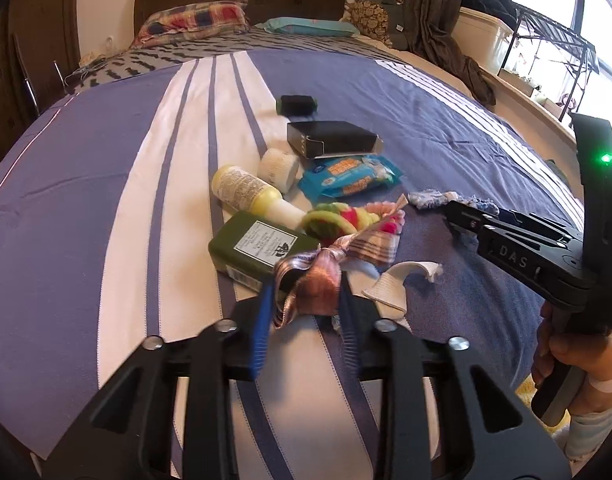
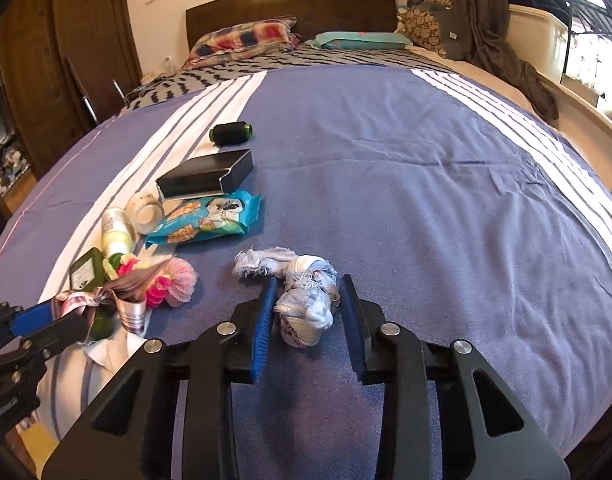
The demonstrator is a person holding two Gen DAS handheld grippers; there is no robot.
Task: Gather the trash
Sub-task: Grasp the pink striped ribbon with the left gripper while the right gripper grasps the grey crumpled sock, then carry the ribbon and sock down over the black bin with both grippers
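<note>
A pile of items lies on the blue striped bed (image 1: 86, 200). My left gripper (image 1: 306, 292) is shut on a pink-brown ribbon bow (image 1: 318, 276), also seen in the right wrist view (image 2: 78, 300). Beside it lie a green box (image 1: 254, 248), a yellow bottle (image 1: 246, 192), fuzzy hair ties (image 1: 346, 220) and a white cloth strip (image 1: 394, 284). My right gripper (image 2: 308, 292) has its jaws around a frayed pale-blue cloth wad (image 2: 306, 308); they look close to it, contact unclear. In the left wrist view the right gripper (image 1: 454, 220) rests at that cloth (image 1: 430, 198).
Further back lie a blue snack wrapper (image 2: 210, 220), a white jar (image 2: 146, 208), a black box (image 2: 206, 174) and a dark thread spool (image 2: 232, 133). Pillows (image 2: 246, 38) lie by the headboard. A window ledge and rack run along the right (image 1: 546, 52).
</note>
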